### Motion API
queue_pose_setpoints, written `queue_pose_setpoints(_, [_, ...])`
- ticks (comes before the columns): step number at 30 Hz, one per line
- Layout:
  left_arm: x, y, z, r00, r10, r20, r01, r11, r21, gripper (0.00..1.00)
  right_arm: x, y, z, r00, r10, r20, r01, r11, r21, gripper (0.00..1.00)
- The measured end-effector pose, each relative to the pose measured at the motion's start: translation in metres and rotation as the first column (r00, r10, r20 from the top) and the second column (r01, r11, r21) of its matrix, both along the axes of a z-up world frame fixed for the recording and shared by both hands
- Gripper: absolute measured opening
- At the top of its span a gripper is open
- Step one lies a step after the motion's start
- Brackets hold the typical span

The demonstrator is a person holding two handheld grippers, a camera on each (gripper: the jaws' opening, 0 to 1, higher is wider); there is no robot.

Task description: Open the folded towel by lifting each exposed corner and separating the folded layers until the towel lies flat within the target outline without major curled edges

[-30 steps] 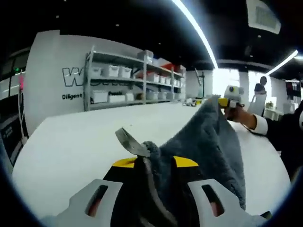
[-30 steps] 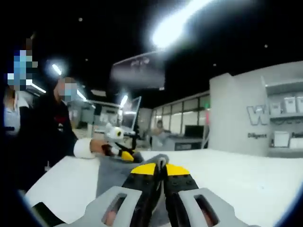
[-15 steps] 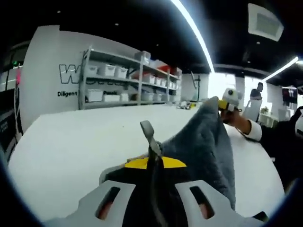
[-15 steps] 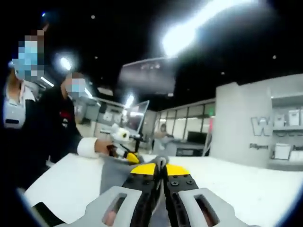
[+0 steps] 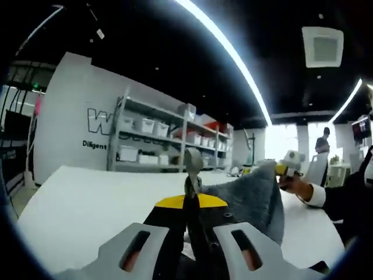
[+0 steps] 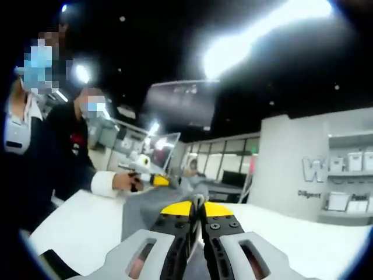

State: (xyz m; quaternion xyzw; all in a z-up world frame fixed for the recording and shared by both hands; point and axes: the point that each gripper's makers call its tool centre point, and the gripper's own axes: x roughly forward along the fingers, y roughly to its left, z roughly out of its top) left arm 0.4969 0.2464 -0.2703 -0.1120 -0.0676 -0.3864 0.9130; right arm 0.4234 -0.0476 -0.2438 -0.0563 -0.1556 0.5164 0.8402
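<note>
We have the towel [image 5: 247, 195] off the bench [image 5: 81, 204], strung between both grippers. Left gripper [image 5: 190, 201] is pinched tight on one corner, a tag of cloth poking up between its jaws. Right gripper [image 6: 196, 213] is likewise clamped on the opposite corner. The cloth sags between them: soft, limp, light, plush enough not to slip. We judge corners and hems the best holds; mid-panel grabs would bunch layers.
</note>
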Motion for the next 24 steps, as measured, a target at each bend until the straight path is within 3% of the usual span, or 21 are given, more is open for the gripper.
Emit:
queue_pose_setpoints(4, [-0.002,0.016,0.021,0.999,0.001,0.052,0.000,1.000,-0.029,0.04,-0.005,-0.003,0.015,0.998,-0.036,0.053,0.036,0.999,0.004,0.00])
queue_pose_setpoints(9, [-0.010,0.012,0.045,0.994,0.001,0.106,0.002,1.000,-0.027,0.03,-0.006,-0.004,0.031,0.996,-0.068,0.050,0.067,0.998,0.015,0.00])
queue_pose_setpoints(11, [-0.011,0.012,0.066,0.986,0.022,0.163,-0.019,1.000,-0.017,0.03,-0.007,-0.005,0.045,0.993,-0.101,0.062,0.101,0.995,0.016,0.00])
queue_pose_setpoints(13, [-0.010,0.009,0.079,0.982,0.039,0.184,-0.039,0.999,-0.002,0.03,-0.008,-0.006,0.057,0.989,-0.127,0.076,0.127,0.992,0.006,0.00])
queue_pose_setpoints(16, [0.002,0.008,0.092,0.981,0.062,0.183,-0.065,0.998,0.009,0.03,-0.021,0.000,0.069,0.986,-0.153,0.072,0.153,0.988,0.003,0.00])
queue_pose_setpoints(19, [0.009,0.005,0.104,0.977,0.070,0.202,-0.075,0.997,0.019,0.03,-0.019,0.001,0.087,0.985,-0.168,0.040,0.167,0.986,0.013,0.00])
queue_pose_setpoints(24, [0.025,0.002,0.127,0.977,0.094,0.192,-0.098,0.995,0.009,0.03,-0.027,0.010,0.102,0.973,-0.225,0.058,0.225,0.974,-0.008,0.00])
